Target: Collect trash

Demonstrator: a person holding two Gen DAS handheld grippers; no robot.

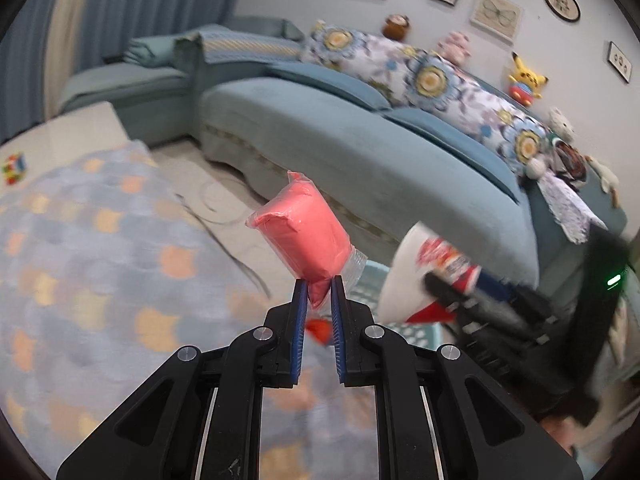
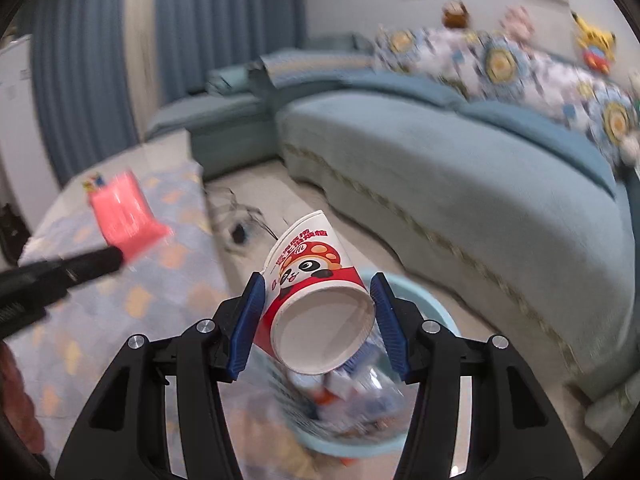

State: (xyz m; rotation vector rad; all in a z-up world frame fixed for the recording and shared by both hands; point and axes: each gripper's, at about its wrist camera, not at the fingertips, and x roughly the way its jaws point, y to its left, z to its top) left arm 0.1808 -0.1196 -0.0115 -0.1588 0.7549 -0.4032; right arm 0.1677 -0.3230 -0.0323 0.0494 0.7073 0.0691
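Blur hides the bin's (image 2: 404,288) contents; right gripper (image 2: 317,312) clamps the paper cup (image 2: 316,280), left gripper (image 1: 320,300) pinches the pink packet (image 1: 302,232).

Bin (image 2: 448,320) contents blurred, unidentifiable.

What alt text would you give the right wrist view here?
The right gripper clamps a panda-print paper cup, its open mouth toward the camera, above a light blue trash bin holding wrappers. At left, the left gripper holds a pink packet over a patterned cloth; a blue sofa lies behind.
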